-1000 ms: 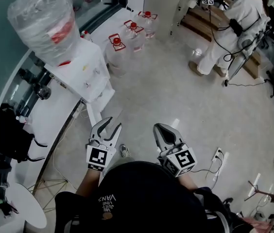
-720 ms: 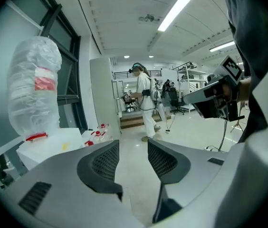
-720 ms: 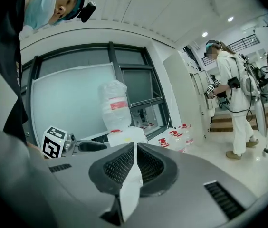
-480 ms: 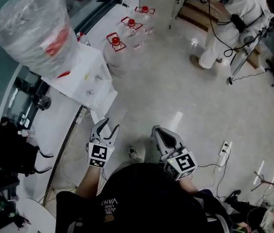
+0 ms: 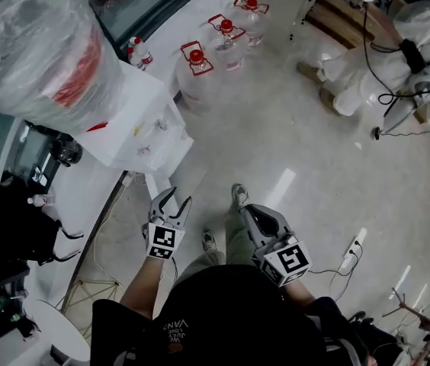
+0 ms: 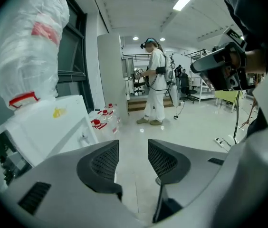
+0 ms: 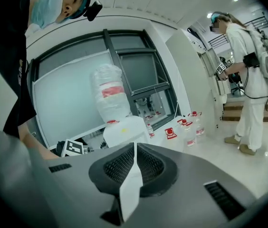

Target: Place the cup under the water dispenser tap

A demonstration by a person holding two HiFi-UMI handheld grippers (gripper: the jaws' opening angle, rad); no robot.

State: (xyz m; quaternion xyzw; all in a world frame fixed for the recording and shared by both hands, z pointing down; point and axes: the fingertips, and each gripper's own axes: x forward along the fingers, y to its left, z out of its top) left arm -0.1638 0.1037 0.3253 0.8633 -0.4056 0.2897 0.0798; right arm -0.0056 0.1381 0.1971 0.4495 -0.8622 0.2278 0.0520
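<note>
1. Water dispenser: the white cabinet is seen at ten o'clock from both grippers in the head view, against the window wall. One tap is made out in its front recess in the left gripper view.
2. An upturned bottle is seated on top of the dispenser and is wrapped in a clear plastic bag. A red band shows through the wrap, which hides what is inside.
3. Three clear jugs with red caps are stood in a row on the floor at twelve o'clock, just beyond the dispenser. How full they are cannot be told.
4. The left gripper is held with its jaws apart. Only bare floor is seen between them.
5. The right gripper is held with its jaws together, clamped on a thin white strip. Whether that flat piece is the cup cannot be told.
6. Both grippers are kept well apart from the dispenser, over the floor.
7. A person in white is seen at two o'clock.
</note>
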